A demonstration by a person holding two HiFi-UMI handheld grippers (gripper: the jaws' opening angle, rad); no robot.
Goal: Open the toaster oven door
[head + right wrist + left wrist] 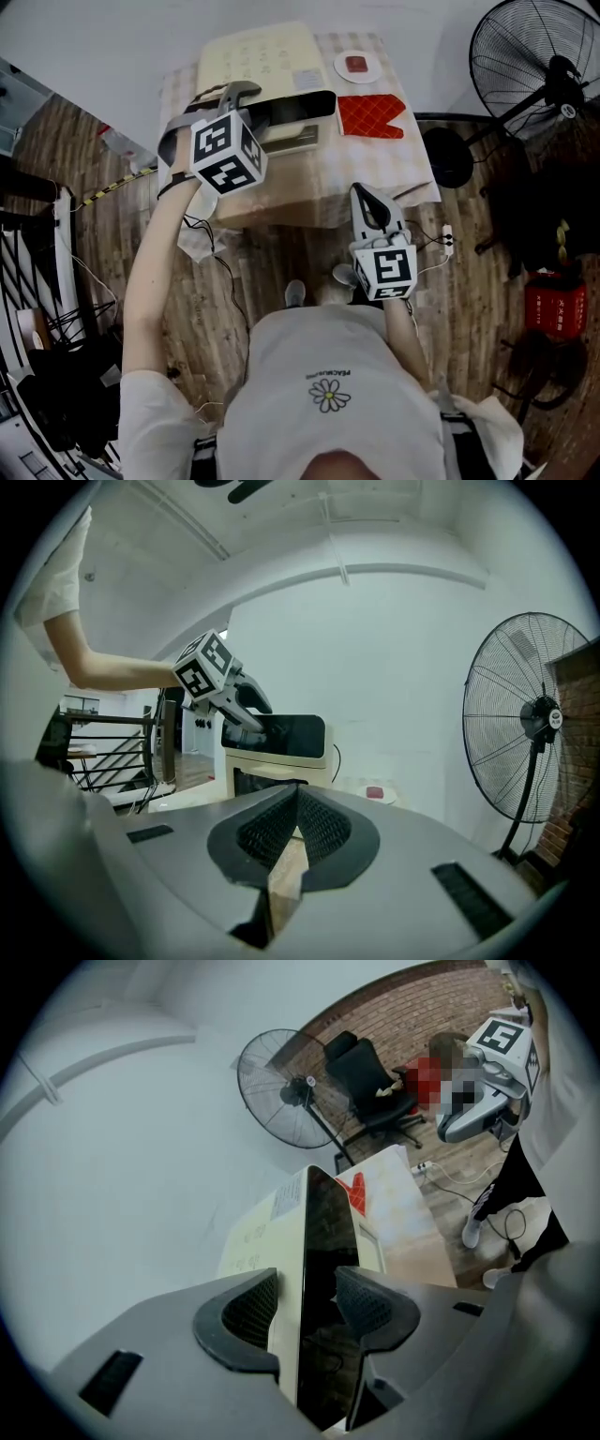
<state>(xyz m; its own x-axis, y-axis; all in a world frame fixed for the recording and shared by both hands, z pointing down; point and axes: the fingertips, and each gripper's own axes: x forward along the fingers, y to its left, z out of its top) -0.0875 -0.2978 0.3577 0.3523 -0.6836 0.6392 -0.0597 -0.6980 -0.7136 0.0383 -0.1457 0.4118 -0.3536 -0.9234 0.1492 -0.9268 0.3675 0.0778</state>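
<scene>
A cream toaster oven (255, 54) with a black glass door (298, 106) stands on the table (375, 173). My left gripper (246, 94) reaches over the oven's left front corner. In the left gripper view the door (328, 1241) runs edge-on between the jaws of that gripper (305, 1312), one ribbed pad lying against each side of it. My right gripper (370, 202) hangs level before the table's front edge, shut with nothing in it. From the right gripper view its pads (295, 832) meet, and the oven (277, 757) and left gripper (225, 691) show beyond.
A red quilted mitt (370, 117) lies right of the oven, and a small white plate with something red (357, 66) sits behind it. A standing fan (539, 70) is at the right, a black office chair (370, 1082) beyond. Cables and a power strip (448, 239) lie on the wooden floor.
</scene>
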